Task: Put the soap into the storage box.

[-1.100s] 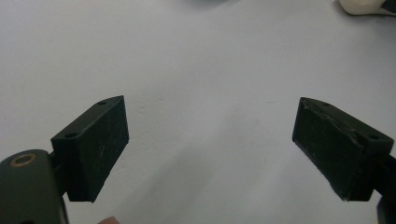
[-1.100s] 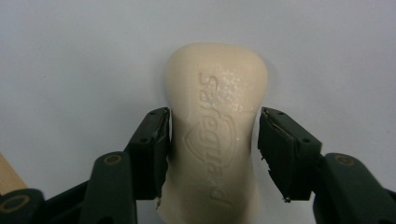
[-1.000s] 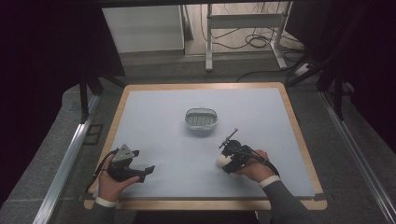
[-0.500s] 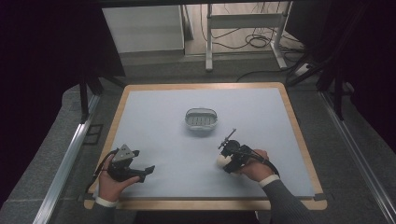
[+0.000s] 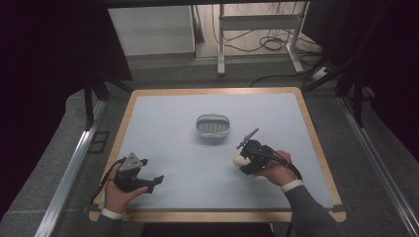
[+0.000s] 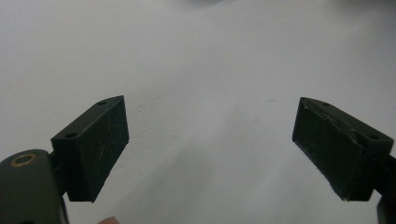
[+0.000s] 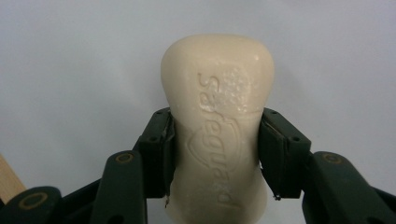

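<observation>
Soap bar [image 7: 217, 135] embossed, pinched by right claw [image 7: 216, 154]

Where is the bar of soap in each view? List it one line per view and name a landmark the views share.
High view: the bar of soap sits right of centre, near the front edge, in the right gripper.
Right gripper view: soap at centre, clamped at its waist.
Left gripper view: the soap is not in it.
Shared landmark: the pale blue-grey table mat.
</observation>
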`<state>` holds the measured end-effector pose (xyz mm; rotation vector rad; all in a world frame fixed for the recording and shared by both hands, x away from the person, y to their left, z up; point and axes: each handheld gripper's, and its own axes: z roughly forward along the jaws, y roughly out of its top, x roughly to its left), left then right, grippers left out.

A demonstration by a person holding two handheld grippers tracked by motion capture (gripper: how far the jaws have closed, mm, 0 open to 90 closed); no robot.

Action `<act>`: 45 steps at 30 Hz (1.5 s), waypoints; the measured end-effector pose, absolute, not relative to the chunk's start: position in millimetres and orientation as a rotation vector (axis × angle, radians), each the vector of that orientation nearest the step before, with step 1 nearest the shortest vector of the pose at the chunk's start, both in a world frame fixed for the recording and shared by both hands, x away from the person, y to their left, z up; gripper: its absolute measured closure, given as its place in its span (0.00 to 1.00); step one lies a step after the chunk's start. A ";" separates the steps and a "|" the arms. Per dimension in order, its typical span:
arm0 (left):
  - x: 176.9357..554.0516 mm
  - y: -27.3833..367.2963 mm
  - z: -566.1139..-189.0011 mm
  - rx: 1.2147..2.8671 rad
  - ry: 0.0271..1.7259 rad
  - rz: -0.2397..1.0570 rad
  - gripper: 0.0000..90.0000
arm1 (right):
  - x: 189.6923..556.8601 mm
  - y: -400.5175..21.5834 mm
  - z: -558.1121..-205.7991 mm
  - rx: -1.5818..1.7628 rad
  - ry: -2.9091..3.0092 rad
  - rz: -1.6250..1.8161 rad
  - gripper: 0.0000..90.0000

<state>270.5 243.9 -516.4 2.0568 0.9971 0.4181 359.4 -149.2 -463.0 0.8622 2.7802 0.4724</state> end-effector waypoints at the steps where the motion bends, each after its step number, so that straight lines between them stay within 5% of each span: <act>1: 270.5 243.8 -516.5 2.057 0.996 0.418 0.13 | 360.6 -149.6 -462.1 0.856 2.782 0.478 0.55; 45: 271.0 245.0 -516.9 2.059 1.003 0.417 0.13 | 396.6 -137.7 -436.3 0.764 2.743 0.488 0.55</act>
